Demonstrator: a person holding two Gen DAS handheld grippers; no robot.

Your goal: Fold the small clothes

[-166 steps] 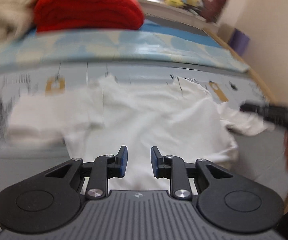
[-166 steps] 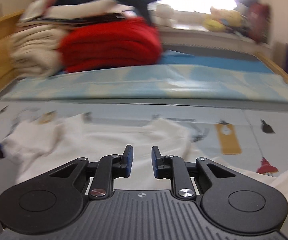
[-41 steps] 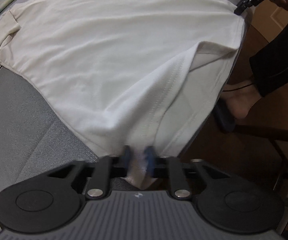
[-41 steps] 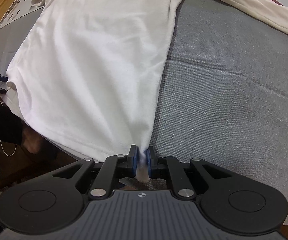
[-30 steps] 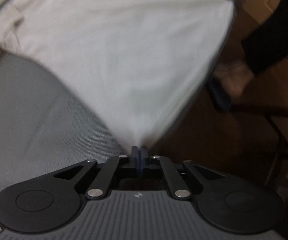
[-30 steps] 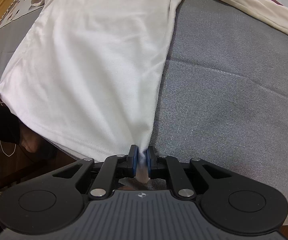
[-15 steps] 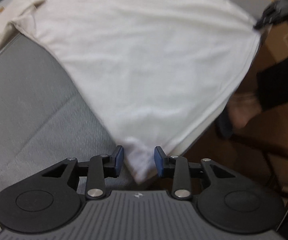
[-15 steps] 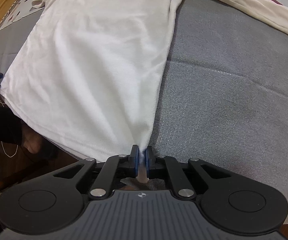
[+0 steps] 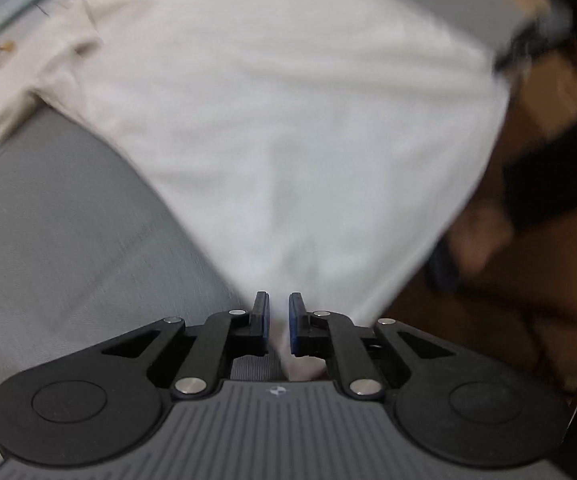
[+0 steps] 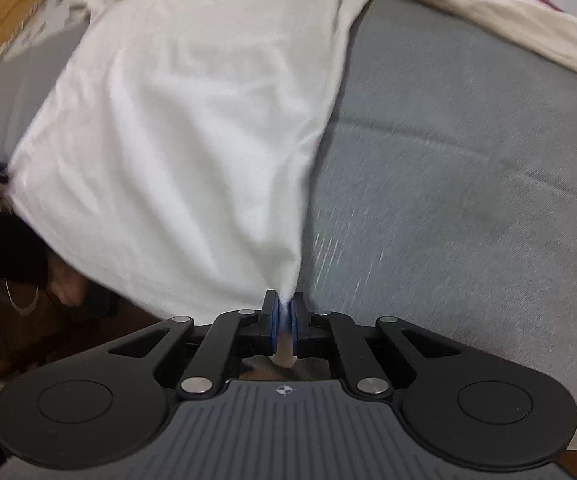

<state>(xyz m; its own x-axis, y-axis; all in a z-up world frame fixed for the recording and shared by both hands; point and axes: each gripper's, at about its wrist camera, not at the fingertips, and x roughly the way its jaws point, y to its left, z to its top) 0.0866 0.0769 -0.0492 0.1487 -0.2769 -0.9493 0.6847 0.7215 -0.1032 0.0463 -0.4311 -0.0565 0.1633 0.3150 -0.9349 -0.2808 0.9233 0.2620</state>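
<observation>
Down low, the right gripper (image 10: 284, 316) pinched a hem corner of the white T-shirt (image 10: 192, 120), which spread toward 12 o'clock over the grey bed cover (image 10: 468, 160). Meanwhile the left gripper (image 9: 278, 320) stood narrowly parted around the T-shirt's other hem corner, not visibly clamping it.

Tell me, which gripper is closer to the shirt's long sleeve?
Right. The right gripper pinches the white shirt's hem corner beside the sleeve; the left gripper sits at the opposite corner.

The shirt (image 9: 288, 128) was white. The bed cover (image 10: 468, 168) was grey. The gripper pads (image 10: 274, 320) were blue.
</observation>
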